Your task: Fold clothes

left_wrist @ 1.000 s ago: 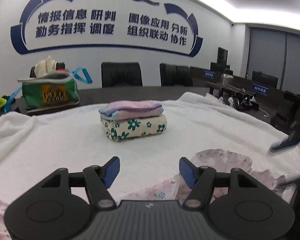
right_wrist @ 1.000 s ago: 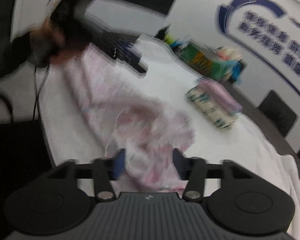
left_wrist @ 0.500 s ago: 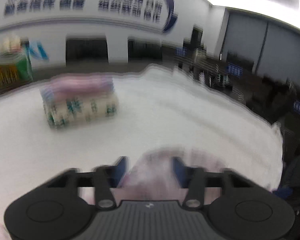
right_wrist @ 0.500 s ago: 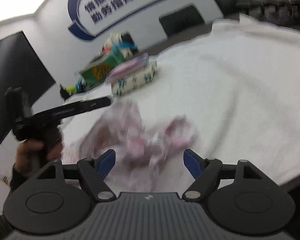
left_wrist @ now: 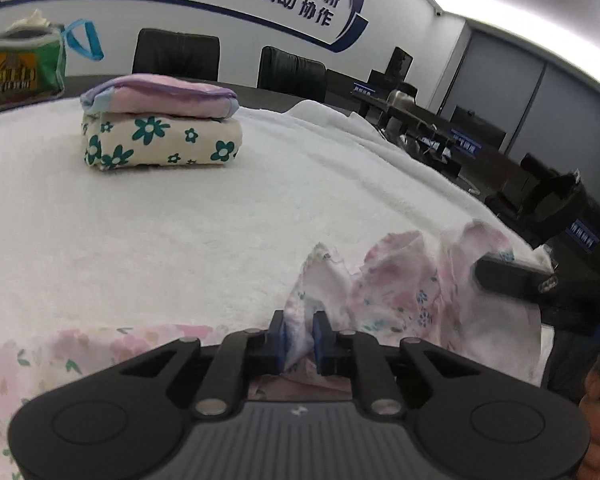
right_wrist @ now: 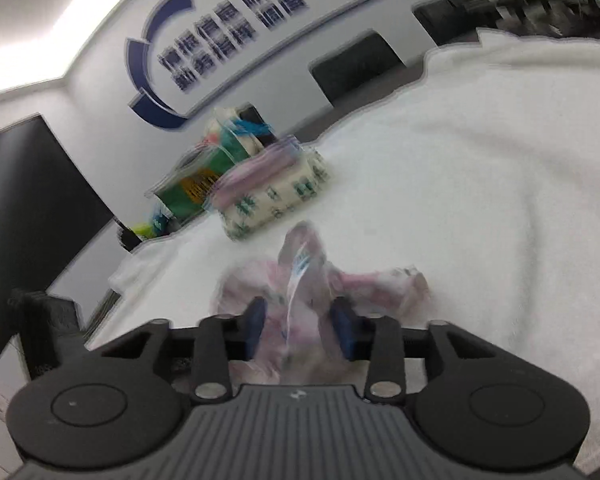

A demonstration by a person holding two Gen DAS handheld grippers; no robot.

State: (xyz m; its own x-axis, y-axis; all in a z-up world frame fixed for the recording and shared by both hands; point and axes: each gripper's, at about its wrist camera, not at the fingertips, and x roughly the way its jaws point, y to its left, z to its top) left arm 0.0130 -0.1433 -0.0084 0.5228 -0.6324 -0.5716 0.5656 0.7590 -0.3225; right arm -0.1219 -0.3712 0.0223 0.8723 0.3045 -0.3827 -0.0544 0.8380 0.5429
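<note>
Pink floral garment [left_wrist: 400, 280] — crumpled; unfolded

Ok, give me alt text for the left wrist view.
The left tongs are closing on a fold of pink floral garment lying crumpled on a white towel. Behind sit two folded garments, a pink one stacked on a green-flowered one.

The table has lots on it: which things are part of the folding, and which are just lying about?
In the job:
pink floral garment
left gripper, closing on it
right gripper, closing around it
stack of folded clothes
white towel

Lying about:
green bag
black chairs
</note>
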